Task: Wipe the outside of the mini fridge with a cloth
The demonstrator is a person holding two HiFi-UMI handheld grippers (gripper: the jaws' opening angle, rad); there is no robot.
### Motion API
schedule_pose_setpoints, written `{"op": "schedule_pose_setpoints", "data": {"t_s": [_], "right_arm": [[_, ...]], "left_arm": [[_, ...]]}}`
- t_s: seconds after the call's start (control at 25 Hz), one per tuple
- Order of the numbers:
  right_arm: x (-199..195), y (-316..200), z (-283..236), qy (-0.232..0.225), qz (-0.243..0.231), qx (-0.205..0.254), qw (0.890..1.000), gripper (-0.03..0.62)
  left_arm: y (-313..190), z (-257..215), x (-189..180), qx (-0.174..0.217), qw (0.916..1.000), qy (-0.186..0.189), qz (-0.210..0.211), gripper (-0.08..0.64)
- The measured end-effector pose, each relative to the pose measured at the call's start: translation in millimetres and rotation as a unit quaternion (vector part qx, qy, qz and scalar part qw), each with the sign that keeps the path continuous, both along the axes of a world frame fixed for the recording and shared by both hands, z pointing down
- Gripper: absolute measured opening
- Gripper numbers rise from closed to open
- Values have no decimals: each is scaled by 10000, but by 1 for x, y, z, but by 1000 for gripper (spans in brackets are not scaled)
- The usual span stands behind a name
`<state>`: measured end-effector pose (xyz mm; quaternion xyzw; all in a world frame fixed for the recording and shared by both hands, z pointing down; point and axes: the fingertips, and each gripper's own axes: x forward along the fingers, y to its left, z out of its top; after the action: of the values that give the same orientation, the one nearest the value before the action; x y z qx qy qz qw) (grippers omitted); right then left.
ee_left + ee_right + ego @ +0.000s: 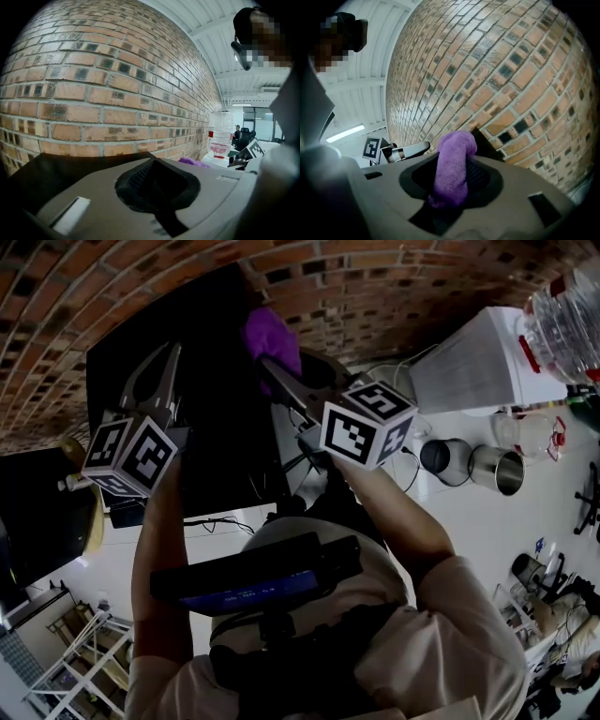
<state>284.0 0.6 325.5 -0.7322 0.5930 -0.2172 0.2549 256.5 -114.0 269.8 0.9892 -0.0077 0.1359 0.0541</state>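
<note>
There are two handheld grippers, one purple fluffy cloth and one black box-shaped mini fridge (211,437), which stands on the white table (441,521) against the red brick wall (141,292). The right gripper (269,364) pinches the purple fluffy cloth (272,334) between its jaws. A thick fold of the cloth sticks out past the tips, at the fridge's upper right edge close to the wall. Whether the cloth touches the fridge cannot be told. The left gripper (169,357) has its jaws pressed together with nothing between them, and it sits over the fridge's dark surface, well to the left of the cloth. To the right of the fridge stand one white ribbed boxy appliance (478,357), one large clear water bottle (567,324) and two steel cups (448,456) (497,470). Thin cables (225,521) trail across the table below the fridge. Nothing stands between the cloth and the fridge.
</note>
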Motion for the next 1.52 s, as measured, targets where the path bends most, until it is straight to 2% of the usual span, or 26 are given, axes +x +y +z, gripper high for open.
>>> {"op": "schedule_pose_setpoints", "data": {"t_s": [0.24, 0.52, 1.2, 1.52], "right_arm": [[1, 2, 4, 70, 32, -13, 10000, 143], [3, 3, 24, -55, 93, -154, 9998, 143], [8, 2, 108, -574, 264, -829, 9945, 143], [10, -1, 152, -825, 313, -1219, 9886, 143]], "left_arm": [[0, 1, 0, -16, 10000, -39, -2, 8], [0, 1, 1, -10, 10000, -57, -4, 9], [0, 1, 1, -14, 10000, -66, -3, 8], [0, 0, 1, -13, 10000, -63, -13, 9]]}}
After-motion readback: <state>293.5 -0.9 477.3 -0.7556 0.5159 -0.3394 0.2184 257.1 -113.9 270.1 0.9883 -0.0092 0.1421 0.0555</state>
